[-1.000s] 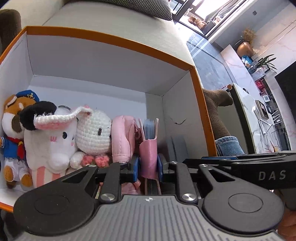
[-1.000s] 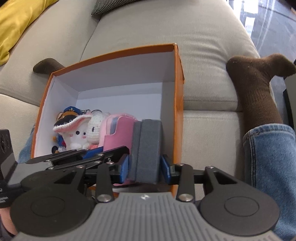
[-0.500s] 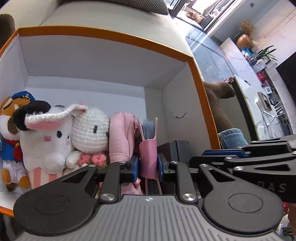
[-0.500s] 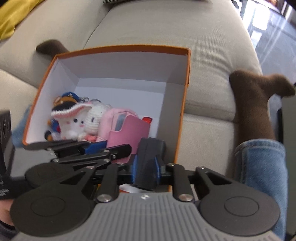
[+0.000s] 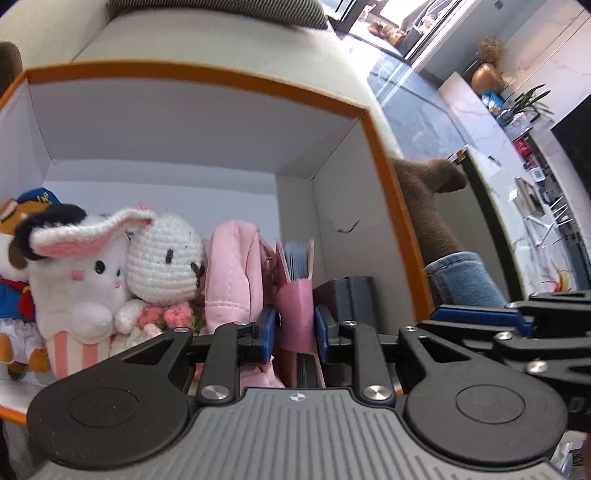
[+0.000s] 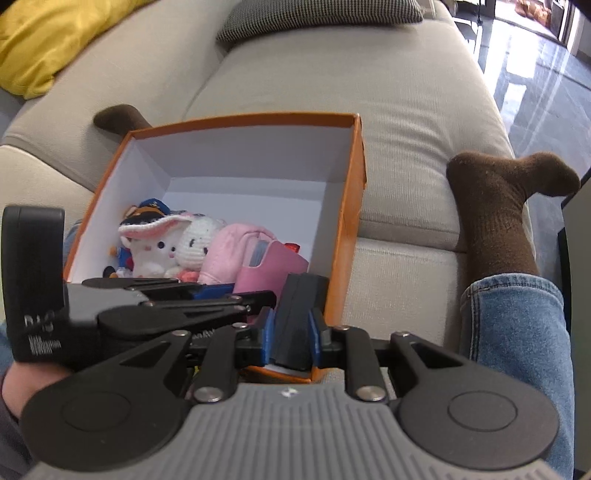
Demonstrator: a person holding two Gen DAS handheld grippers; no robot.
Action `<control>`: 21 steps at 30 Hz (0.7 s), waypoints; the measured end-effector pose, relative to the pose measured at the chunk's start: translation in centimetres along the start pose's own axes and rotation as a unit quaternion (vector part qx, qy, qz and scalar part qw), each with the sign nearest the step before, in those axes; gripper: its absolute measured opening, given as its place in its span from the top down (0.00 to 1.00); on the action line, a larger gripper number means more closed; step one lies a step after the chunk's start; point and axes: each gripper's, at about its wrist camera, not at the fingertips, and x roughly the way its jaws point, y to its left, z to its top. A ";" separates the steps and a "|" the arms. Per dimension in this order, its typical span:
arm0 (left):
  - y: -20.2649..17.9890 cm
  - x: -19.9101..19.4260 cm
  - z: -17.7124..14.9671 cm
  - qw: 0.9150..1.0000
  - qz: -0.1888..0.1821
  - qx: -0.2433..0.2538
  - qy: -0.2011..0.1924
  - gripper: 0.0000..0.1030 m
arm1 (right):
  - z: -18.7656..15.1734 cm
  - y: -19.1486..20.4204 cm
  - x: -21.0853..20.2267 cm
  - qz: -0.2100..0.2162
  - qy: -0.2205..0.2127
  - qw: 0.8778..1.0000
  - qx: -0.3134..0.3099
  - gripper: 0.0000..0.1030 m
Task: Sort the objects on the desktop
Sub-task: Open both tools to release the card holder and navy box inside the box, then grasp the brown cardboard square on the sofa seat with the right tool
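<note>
blue pads of the left gripper [image 5: 294, 330] are easing apart around a pink card holder [image 5: 296, 295], still touching it. the right gripper [image 6: 290, 338] pinches a dark grey case [image 6: 299, 314] at the near right corner inside the orange box [image 6: 352, 206], beside plush toys [image 6: 166, 245] on a beige sofa [image 6: 388, 92].

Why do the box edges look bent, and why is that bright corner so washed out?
Left wrist view: the fisheye lens bows the orange box rim, and daylight blows out the window. Right wrist view: the sofa curves likewise, glare whitens the floor, and the toys stay sharp in soft shade.
</note>
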 end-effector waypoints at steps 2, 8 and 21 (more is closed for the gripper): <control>-0.2 -1.4 0.0 1.000 -0.003 0.005 -0.006 0.74 | -0.6 0.2 -0.8 -0.004 -0.013 1.000 -0.011 0.77; -0.8 -7.8 -1.7 0.998 -0.004 0.040 -0.048 0.70 | -2.6 0.9 -3.8 0.005 -0.063 0.997 -0.033 0.77; 3.0 -15.4 -11.2 0.996 0.061 -0.011 -0.065 0.51 | -12.5 5.2 -4.4 0.042 -0.111 0.989 -0.085 0.68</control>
